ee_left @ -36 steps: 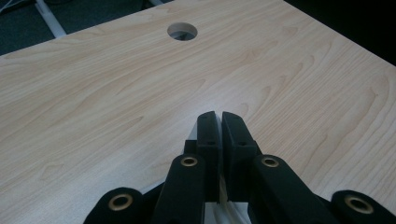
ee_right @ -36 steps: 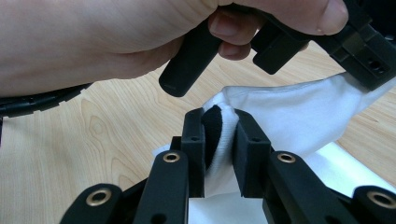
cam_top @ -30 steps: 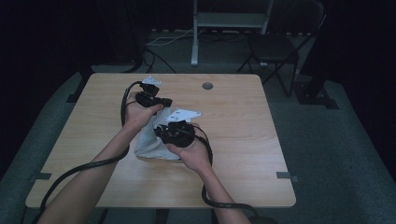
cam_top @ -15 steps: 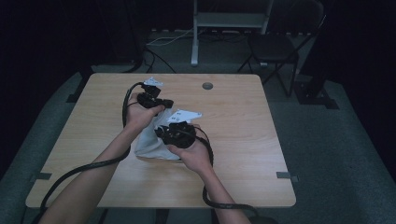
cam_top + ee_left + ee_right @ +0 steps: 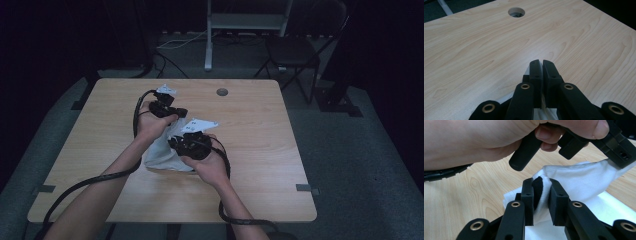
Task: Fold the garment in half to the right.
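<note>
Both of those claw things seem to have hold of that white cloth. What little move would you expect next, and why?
Probably a gentle pull apart to spread the white cloth flat. The left gripper is shut on an edge of it, the right gripper pinches a bunched fold with something dark inside it, and the cloth lies crumpled between them on the table.

Bench [image 5: 260, 150]: we see pale wood grain, with a round cable hole [image 5: 222, 92] toward 12 o'clock.
Floor [image 5: 360, 165]: we see grey carpet all around.
Chair [image 5: 292, 52]: dark, at 1 o'clock.
Stand [image 5: 247, 22]: metal frame at 12 o'clock.
Light: we find the room dim, the far side black.
</note>
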The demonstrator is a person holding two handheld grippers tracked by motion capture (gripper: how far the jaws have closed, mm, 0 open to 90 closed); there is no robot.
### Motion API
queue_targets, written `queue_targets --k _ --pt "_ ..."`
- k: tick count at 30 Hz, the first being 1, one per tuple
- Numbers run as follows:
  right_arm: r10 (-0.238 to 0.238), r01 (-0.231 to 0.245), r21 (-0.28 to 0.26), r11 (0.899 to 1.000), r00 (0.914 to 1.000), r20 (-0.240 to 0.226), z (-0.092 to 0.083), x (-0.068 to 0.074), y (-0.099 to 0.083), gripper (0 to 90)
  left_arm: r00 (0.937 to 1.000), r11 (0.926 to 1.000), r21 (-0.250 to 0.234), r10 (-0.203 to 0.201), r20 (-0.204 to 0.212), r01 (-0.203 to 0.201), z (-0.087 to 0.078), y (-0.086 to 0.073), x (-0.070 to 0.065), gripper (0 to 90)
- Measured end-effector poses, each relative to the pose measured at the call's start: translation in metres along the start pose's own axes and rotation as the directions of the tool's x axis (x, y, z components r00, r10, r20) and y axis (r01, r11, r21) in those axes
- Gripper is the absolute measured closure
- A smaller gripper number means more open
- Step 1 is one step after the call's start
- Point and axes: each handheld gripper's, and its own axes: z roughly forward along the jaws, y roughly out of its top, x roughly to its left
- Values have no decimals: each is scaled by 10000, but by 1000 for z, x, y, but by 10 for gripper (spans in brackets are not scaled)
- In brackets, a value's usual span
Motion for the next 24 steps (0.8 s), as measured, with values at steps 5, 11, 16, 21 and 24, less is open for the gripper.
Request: queue_targets --k 5,11,16,21,24 --pt "71 -71 33 10000 10000 22 -1 -1 -2 766 10000 10000 -2 -1 16 1 1 -1 -1 866" --pt "72 -72 56 10000 10000 32 -1 -2 -4 766 10000 10000 -23 31 74 -30 4 -2 -2 866" --pt "124 -125 81 9999 9999 41 -1 -2 -6 766 9999 10000 -12 56 90 -56 5 -3 -4 866" --pt "118 -119 135 9998 9999 41 -2 -3 -8 767 9998 9999 -3 119 159 -119 7 -3 -5 866" --pt "137 -137 142 9998 9999 48 -2 -3 -9 767 9998 9999 -14 125 166 -125 8 -4 -5 866"
